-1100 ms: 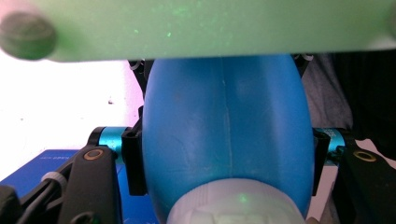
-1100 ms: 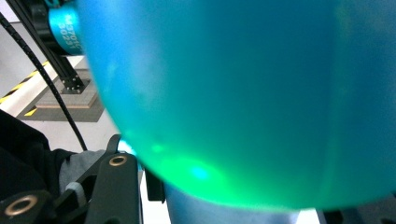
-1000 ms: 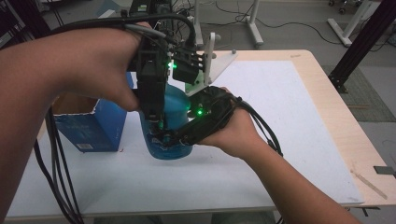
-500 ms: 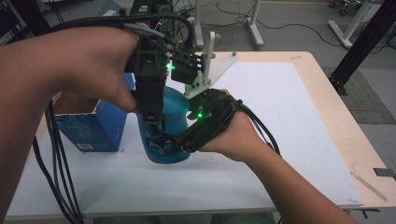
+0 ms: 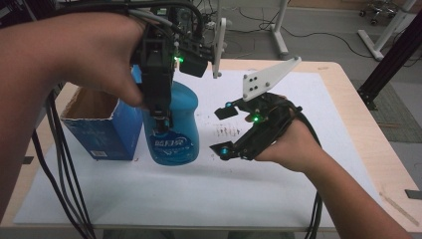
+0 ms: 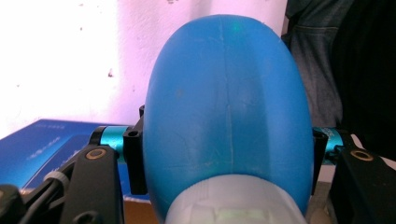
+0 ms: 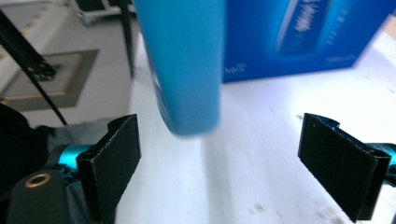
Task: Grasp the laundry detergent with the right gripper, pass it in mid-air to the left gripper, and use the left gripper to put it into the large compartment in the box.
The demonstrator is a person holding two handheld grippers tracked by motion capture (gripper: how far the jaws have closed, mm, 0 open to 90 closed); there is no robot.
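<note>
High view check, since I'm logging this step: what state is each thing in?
Blue bottle: upright, clamped at the top by the left tongs.
Right tongs: open, nothing between them, apart from the bottle; jaws have just been opening.
Blue box: top open, beside the bottle.

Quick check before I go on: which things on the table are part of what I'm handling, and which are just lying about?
In the job:
- blue bottle, clamped by the left tool
- right tool, jaws just opened, nothing between them, apart from the bottle
- blue box, open-topped, right beside the bottle

Lying about:
- white sheet covering the table
- reddish stain on the sheet
</note>
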